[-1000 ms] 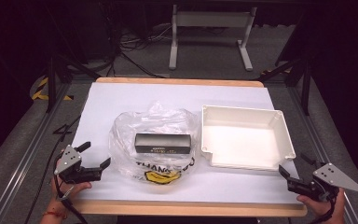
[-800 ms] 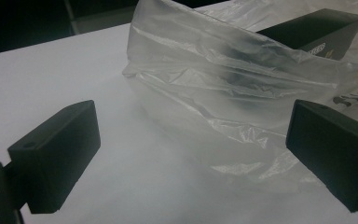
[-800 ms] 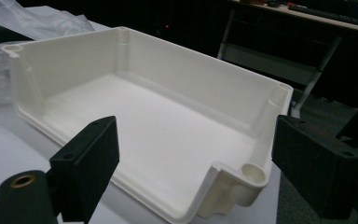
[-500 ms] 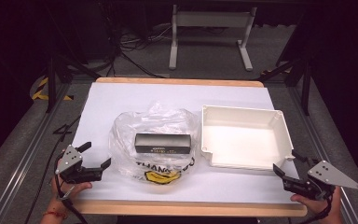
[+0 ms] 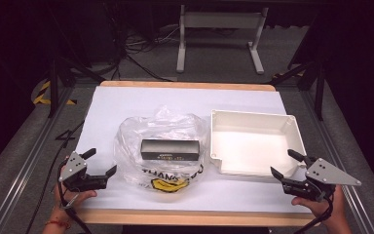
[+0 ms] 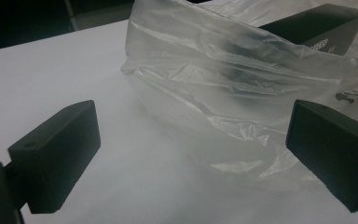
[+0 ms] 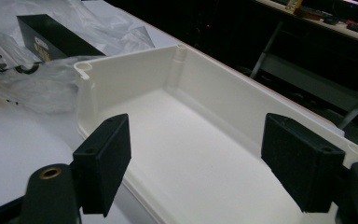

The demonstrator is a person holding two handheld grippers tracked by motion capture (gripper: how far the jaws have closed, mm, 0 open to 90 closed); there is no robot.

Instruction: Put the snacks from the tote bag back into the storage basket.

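At lower left of the high view, the left gripper (image 5: 101, 165) rested on the white table cover (image 5: 126, 105), held by the person's left hand (image 5: 73, 197). Its 2 jaws stood apart with nothing between them, pointing toward the clear plastic bag (image 5: 163, 129) just beside it. Seen from the left gripper view, the bag (image 6: 223, 88) lay close ahead of the jaws without touching either pad.

The bag sat at centre frame of the high view, crumpled, with a black box (image 5: 170, 149) lying flat inside it and yellow and black print showing at its near edge. To the right of the bag, touching or almost touching it, stood the white tray (image 5: 292, 131), upright and holding nothing.

At lower right of the high view, the right gripper (image 5: 287, 165) was held by the right hand (image 5: 324, 207) at the tray's near right corner. Its jaws had just been closing yet stood apart, unclamped. The right gripper view showed the tray (image 7: 135, 74) beyond the 2 jaws, its near rim low between them; contact could not be determined.
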